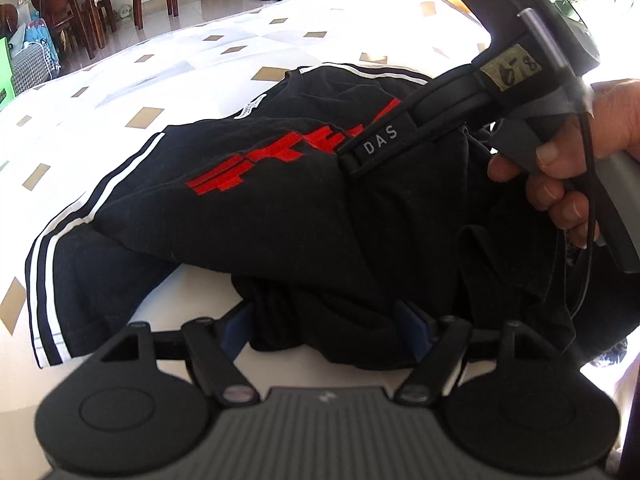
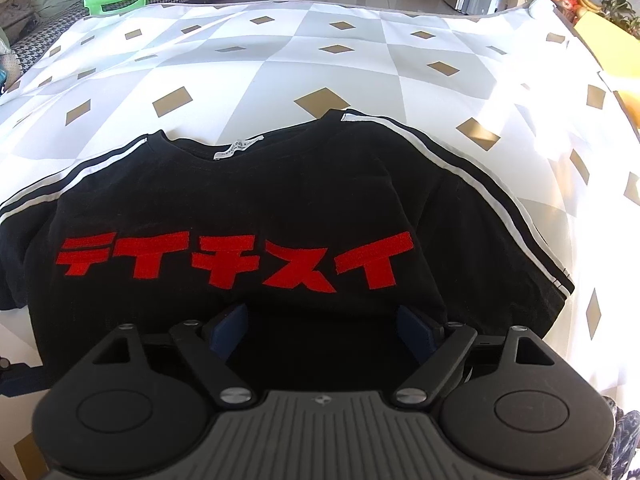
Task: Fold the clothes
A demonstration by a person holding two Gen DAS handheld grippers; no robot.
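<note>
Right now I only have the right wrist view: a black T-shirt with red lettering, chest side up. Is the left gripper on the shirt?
Observer: Yes. The left gripper straddles a bunched fold at the near edge of the black T-shirt. I cannot tell whether the pads press on it.
Operator: How does the fabric lie below the lettering?
Observer: Crumpled in loose folds, not flat on the tablecloth.
Operator: What is at my gripper?
Observer: A hand wraps the handle of the right gripper. Its finger marked DAS hides the end of the red lettering.
</note>
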